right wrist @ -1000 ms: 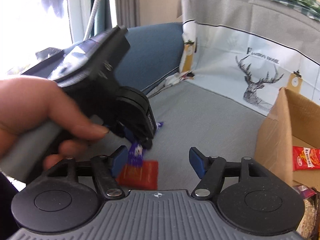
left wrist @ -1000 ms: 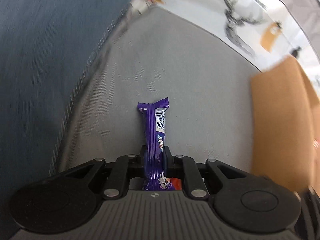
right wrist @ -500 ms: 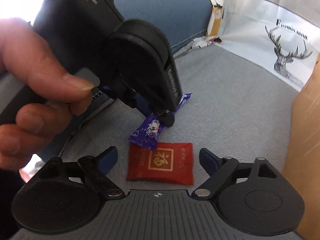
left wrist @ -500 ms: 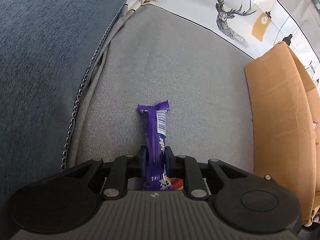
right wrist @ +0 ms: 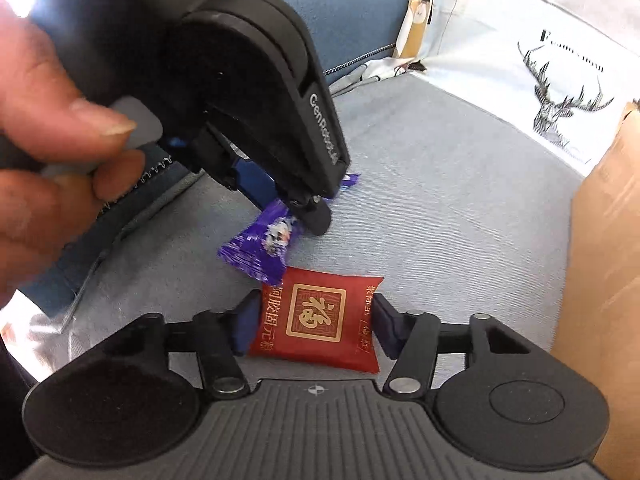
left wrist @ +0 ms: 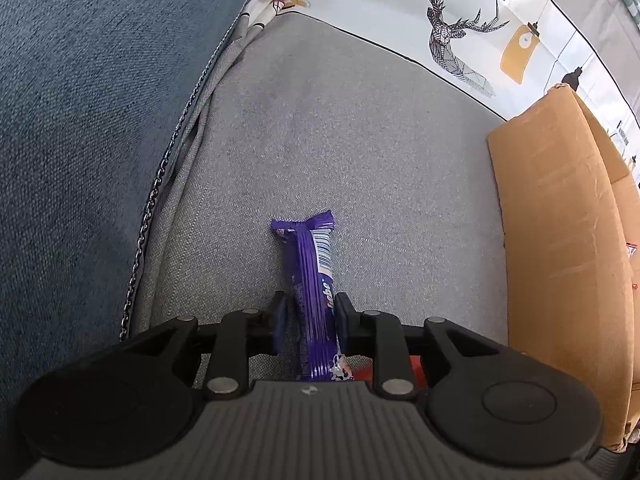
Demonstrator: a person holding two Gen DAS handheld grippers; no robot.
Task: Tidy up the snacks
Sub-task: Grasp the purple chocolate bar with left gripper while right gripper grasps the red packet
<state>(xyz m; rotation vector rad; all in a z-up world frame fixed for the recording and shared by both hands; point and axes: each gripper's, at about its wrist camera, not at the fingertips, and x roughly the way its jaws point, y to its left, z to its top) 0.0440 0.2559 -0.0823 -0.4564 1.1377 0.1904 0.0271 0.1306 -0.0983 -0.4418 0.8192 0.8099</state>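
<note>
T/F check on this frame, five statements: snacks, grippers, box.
1. The purple bar lies between the left gripper's jaws. True; the jaws are opening and there is a gap on the left side.
2. The red packet sits inside the cardboard box. False: it lies on the grey cushion, between the right gripper's closing jaws.
3. The bar's near end overlaps a corner of the red packet. True.
4. The box stands left of the bar in the left wrist view. False: it stands to the right.
5. A deer print shows on the fabric behind. True.
</note>
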